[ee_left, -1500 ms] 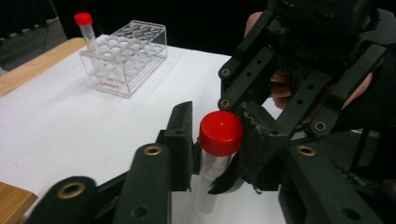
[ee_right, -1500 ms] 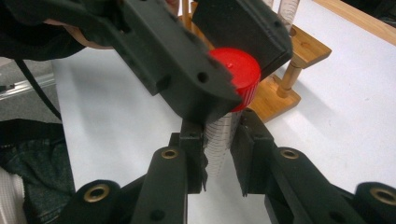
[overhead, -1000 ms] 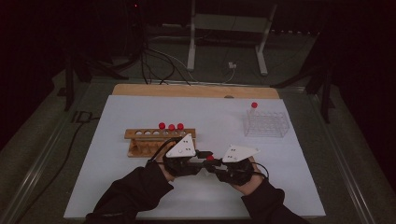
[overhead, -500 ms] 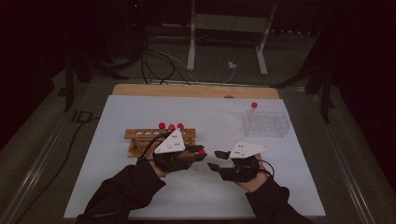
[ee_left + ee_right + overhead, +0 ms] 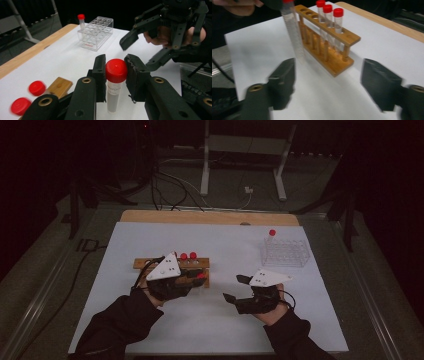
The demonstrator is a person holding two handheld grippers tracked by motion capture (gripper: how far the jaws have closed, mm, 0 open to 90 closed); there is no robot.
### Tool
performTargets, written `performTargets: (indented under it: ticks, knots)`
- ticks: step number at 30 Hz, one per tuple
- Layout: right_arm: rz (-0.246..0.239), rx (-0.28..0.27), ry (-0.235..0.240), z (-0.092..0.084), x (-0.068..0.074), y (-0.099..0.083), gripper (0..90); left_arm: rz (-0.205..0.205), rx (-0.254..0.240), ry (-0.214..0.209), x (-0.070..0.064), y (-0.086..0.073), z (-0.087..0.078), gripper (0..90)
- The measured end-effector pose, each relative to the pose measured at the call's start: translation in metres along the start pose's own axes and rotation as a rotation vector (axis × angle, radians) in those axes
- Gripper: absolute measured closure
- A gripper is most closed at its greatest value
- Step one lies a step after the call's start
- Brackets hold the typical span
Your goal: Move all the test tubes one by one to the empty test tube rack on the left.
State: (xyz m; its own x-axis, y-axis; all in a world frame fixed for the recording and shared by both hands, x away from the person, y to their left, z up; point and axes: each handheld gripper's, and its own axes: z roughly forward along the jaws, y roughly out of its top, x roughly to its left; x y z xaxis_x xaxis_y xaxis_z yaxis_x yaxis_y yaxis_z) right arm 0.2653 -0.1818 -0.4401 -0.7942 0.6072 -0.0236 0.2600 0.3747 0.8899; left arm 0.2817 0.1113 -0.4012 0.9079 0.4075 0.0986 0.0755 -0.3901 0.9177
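Left gripper (image 5: 115, 75) is clamped on a red-capped tube (image 5: 115, 85), pads pinching just under the cap, tube hanging upright above the white mat (image 5: 225, 255). In the high view we have it right at the near side of the wooden rack (image 5: 172, 266).

Right gripper (image 5: 240, 289) is empty: its jaws have just been opening and now stand wide, nothing between them, parked to the right of the left one.

Wooden rack holds three capped tubes (image 5: 327, 15) at one end, with open holes beside them. Clear plastic rack (image 5: 286, 251) sits far right with one capped tube (image 5: 271, 236) at its back corner.

Risks as we judge them:
- The grip is high, near the cap, so the long body can swing. A quick move could pivot the tube in the pads or knock its tip against the wooden rack.
- Rack looks light; a side hit may tip it and spill the three seated tubes.
- Right gripper is close by with jaws spread, so a crossing path could clip the tube.
- If the clear rack is the target, the holes are tight; a tilted tube would catch on the grid.
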Motion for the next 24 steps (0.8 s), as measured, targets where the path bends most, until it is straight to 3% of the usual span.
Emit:
performTargets:
  ticks: [11, 24]
  knots:
    - [0.020, 0.019, -0.008, 0.003, 0.000, 0.001, 3.3, -0.014, -0.028, 0.087, 0.014, 0.001, -0.029, 71.9]
    - [0.017, -0.015, 0.037, -0.002, -0.001, 0.001, 0.0, -0.024, -0.061, 0.218, 0.037, 0.005, -0.058, 71.9]
